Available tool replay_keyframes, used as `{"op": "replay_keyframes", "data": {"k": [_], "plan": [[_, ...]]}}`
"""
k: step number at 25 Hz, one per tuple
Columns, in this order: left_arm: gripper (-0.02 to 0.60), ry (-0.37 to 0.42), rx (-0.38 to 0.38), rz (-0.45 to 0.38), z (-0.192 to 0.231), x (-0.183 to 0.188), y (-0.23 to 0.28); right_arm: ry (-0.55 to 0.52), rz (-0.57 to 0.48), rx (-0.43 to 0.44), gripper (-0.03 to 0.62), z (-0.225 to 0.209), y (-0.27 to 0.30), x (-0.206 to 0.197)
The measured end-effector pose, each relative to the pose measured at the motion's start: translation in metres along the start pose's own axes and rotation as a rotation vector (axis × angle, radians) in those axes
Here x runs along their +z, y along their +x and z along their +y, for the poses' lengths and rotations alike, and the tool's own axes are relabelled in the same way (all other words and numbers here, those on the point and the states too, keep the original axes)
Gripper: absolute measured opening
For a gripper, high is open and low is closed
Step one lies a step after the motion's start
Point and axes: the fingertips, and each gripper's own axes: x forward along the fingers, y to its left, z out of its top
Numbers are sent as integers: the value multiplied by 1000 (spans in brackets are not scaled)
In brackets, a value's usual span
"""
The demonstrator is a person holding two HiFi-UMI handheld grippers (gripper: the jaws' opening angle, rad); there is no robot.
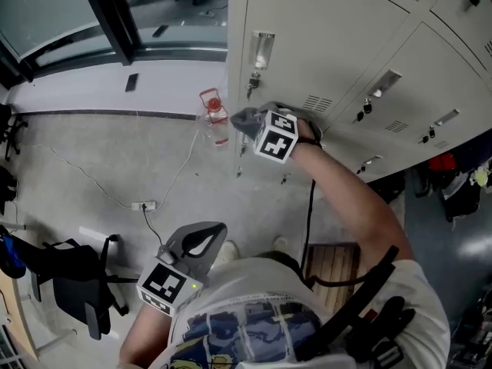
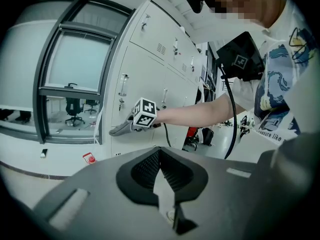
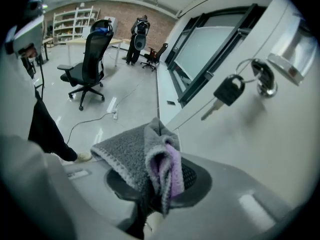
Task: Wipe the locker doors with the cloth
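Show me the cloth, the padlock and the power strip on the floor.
cloth (image 3: 122, 153), right gripper view, on its grey folded face.
padlock (image 3: 229, 90), right gripper view, on its black body.
power strip (image 1: 144, 205), head view, on its white casing.

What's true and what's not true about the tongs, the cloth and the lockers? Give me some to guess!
1. The right tongs pinch a cloth. True.
2. The left tongs hold a sponge. False: they are shut with nothing in them.
3. A padlock hangs on the locker door. True.
4. The cloth is bright red. False: it is grey with a bit of purple.
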Motion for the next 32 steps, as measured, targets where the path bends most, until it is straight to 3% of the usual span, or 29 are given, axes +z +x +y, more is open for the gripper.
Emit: {"op": "replay_keyframes", "data": {"k": [7, 18, 23, 32], "plan": [[3, 17, -23, 10, -6, 1, 4, 90, -109, 6, 89, 28, -39, 7], [3, 94, -68, 17, -23, 15, 17, 455, -316, -4, 89, 94, -132, -20], [3, 80, -109, 5, -32, 21, 24, 608, -405, -6, 91, 137, -173, -36], [3, 104, -194, -2, -50, 30, 37, 745, -531, -85, 91, 161, -237, -42]]}}
